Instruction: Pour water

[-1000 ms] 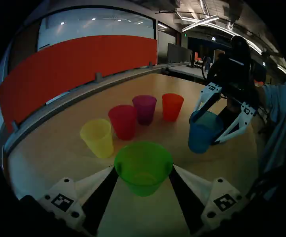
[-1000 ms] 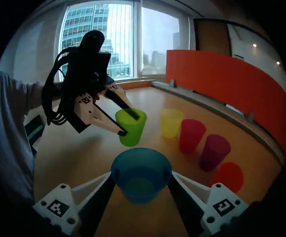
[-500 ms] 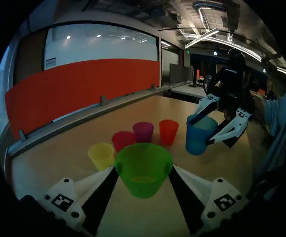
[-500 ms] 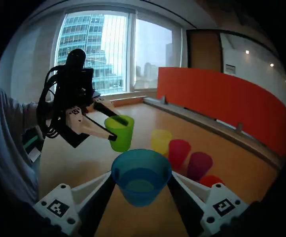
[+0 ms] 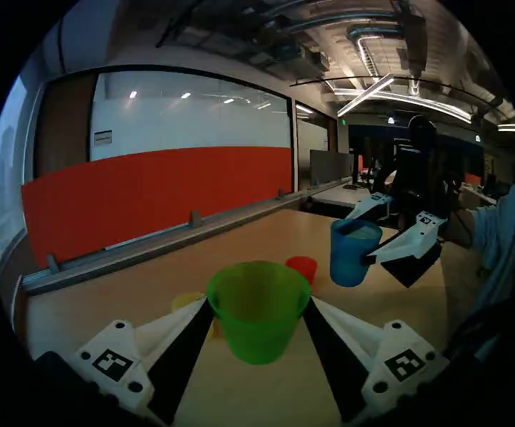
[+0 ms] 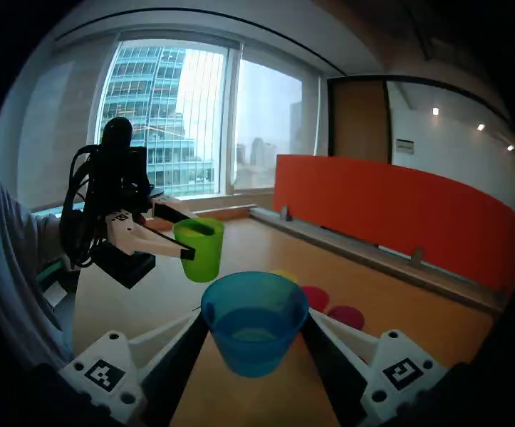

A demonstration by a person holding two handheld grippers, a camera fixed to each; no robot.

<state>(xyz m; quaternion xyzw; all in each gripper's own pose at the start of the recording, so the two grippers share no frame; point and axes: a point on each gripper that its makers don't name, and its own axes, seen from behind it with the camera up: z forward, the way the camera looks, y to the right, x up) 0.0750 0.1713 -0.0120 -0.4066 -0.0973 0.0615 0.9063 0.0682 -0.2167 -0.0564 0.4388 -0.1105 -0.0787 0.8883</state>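
In the left gripper view my left gripper (image 5: pixel 258 313) is shut on a green cup (image 5: pixel 258 307), held upright above the wooden table (image 5: pixel 150 274). The right gripper (image 5: pixel 389 231) shows farther off, shut on a blue cup (image 5: pixel 350 251). In the right gripper view my right gripper (image 6: pixel 254 329) clamps that blue cup (image 6: pixel 254 329), upright, with water in its bottom. Beyond it the left gripper (image 6: pixel 168 231) holds the green cup (image 6: pixel 200 249) level, off to the left and apart from the blue cup.
Low on the table stand an orange cup (image 5: pixel 302 268) and a yellow cup (image 5: pixel 184 301); red (image 6: pixel 315 297) and purple (image 6: pixel 345 317) cups peek past the blue one. An orange divider (image 5: pixel 150 188) runs along the table's far edge. A sleeve (image 6: pixel 11 285) is at left.
Both grippers rose with their cups; the cups on the table dropped low in both views and are partly hidden. The two held cups stay upright and apart.
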